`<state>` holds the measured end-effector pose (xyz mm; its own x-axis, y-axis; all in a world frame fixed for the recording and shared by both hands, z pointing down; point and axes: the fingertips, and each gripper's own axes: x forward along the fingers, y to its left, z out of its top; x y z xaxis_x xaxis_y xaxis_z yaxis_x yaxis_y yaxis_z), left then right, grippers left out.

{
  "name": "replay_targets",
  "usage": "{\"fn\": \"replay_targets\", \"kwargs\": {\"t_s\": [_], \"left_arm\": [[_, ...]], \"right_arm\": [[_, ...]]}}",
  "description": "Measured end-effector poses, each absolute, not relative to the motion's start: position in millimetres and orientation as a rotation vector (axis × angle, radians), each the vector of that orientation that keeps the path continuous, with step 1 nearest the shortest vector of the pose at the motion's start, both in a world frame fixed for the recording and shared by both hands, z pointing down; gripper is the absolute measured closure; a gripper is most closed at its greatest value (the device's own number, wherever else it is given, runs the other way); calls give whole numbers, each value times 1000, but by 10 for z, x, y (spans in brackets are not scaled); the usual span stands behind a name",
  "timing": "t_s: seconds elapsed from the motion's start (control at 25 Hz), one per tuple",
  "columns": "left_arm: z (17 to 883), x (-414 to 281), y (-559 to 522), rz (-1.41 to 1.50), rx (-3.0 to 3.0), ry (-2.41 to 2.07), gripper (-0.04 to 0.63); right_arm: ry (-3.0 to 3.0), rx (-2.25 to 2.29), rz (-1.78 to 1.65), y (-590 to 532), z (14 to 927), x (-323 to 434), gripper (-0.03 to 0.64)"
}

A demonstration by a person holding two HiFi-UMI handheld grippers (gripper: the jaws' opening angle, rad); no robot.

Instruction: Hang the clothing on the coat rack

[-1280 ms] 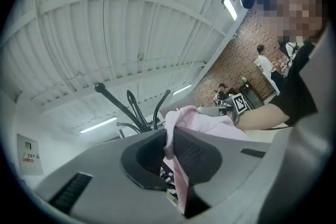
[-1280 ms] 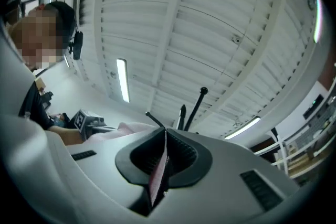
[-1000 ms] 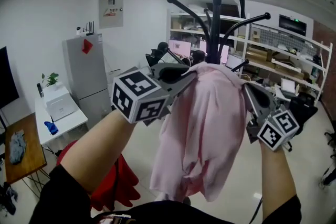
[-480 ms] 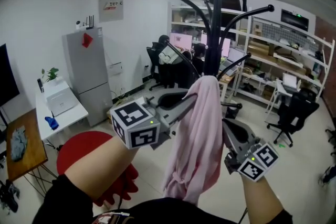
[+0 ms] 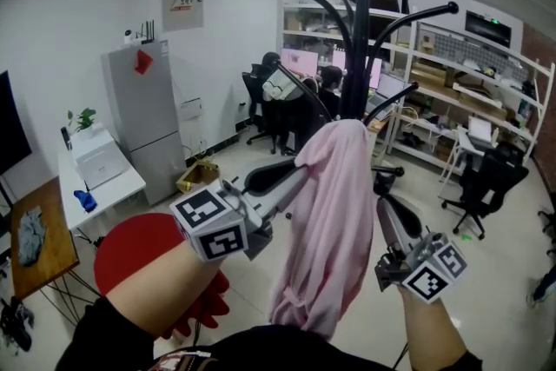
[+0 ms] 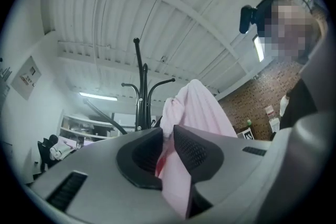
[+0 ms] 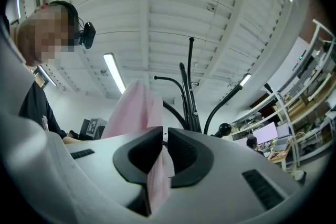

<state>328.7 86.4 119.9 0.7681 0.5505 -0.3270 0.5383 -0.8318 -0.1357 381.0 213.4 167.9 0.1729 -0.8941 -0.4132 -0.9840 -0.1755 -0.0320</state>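
Head view: a pale pink fabric garment (image 5: 326,221) hangs from a lower arm of the black metal coat rack (image 5: 360,39), close to its pole. The left hand-held gripper (image 5: 298,175) and right hand-held gripper (image 5: 383,206) flank it.
Left gripper view: jaws releasing, pink fabric between them.
Right gripper view: jaws releasing, a fabric fold between them.

Clothing (image 5: 334,213) draped over coat rack (image 5: 359,30) hook; fridge (image 5: 143,117) behind, left.
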Motion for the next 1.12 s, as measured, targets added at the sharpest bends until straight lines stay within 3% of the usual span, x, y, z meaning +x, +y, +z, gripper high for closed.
{"fn": "replay_targets", "kwargs": {"t_s": [0.4,0.68,1.12], "left_arm": [[1584,3014,437,523,-3009,-824,528],[2131,2590,120,447,-2977,-723,528],[3376,1644,-653,136,-3153,-522,528]], "right_arm": [[1694,-2293,433,2508,1891,3792,552],[1909,-2266,538,2437,1896,2950,552],[2353,-1891,213,1103,2578,1886,552]]}}
